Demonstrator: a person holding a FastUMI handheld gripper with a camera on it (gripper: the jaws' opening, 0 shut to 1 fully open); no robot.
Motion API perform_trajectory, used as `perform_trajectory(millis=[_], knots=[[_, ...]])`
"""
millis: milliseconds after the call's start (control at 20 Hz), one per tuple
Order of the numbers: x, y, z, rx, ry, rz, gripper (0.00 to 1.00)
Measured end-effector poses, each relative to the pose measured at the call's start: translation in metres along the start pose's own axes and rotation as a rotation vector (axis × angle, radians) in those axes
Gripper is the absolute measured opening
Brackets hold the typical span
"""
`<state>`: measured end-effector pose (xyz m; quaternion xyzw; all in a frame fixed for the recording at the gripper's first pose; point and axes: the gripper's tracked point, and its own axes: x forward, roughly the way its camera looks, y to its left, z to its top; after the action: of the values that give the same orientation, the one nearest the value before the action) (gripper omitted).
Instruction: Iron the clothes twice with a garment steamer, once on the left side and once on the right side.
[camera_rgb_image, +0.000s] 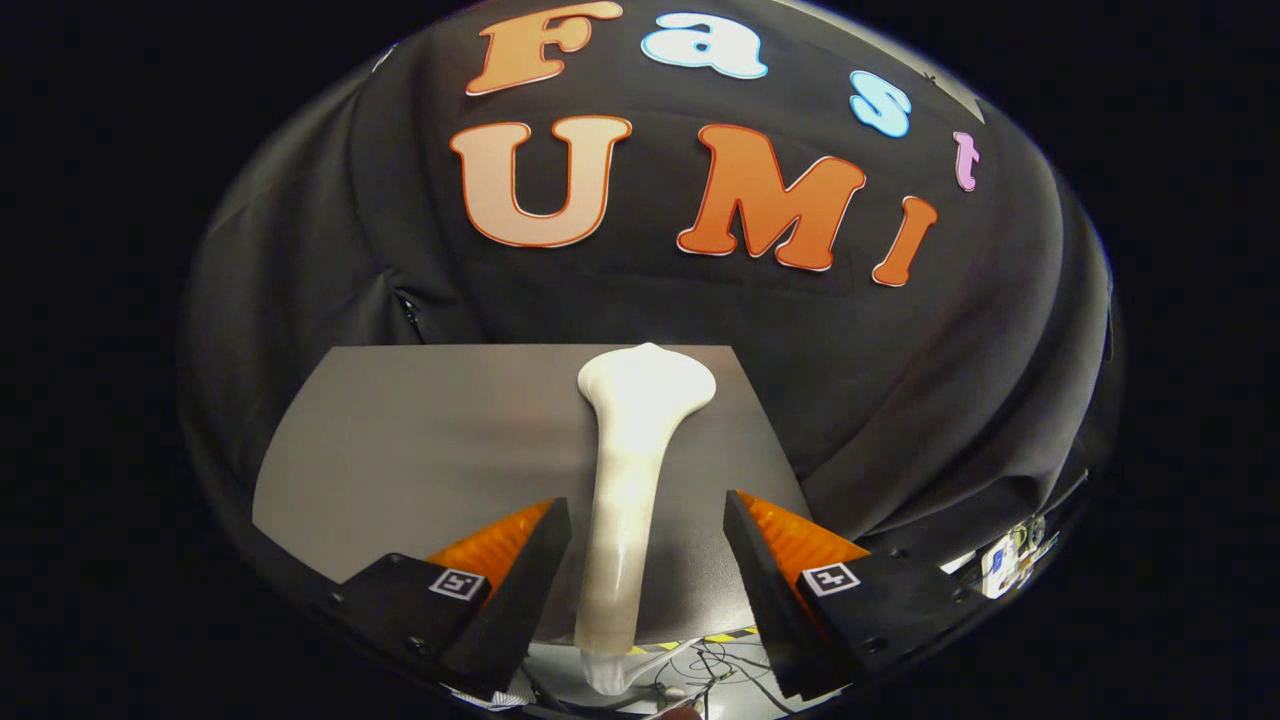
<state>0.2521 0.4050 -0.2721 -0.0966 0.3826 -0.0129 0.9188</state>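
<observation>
A white garment steamer (632, 470) lies along a flat grey surface (420, 440), its long handle running between my fingers and its wider head (648, 385) just beyond them, near the surface's far edge. My gripper (645, 500) is open. The left finger (535, 570) and the right finger (765, 560) stand on either side of the handle, each with a visible gap to it. I cannot tell whether the grey surface is cloth or a board.
The black cloth wall (900, 400) rises right behind the grey surface and folds around its right side. Below the near edge are loose cables and yellow-black tape (715, 640). A small device (1010, 560) sits low at the right.
</observation>
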Motion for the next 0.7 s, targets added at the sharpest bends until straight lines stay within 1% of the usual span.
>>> perform_trajectory(millis=[300,400,500,650,700], knots=[[0.036,-0.003,0.000,-0.006,0.070,-0.046,0.99],[0.046,-0.003,-0.003,0.009,0.092,-0.047,0.98],[0.051,-0.003,-0.004,0.025,0.108,-0.046,0.94],[0.054,0.002,-0.007,0.031,0.123,-0.029,0.80],[0.054,0.004,-0.007,0.030,0.123,-0.023,0.73]])
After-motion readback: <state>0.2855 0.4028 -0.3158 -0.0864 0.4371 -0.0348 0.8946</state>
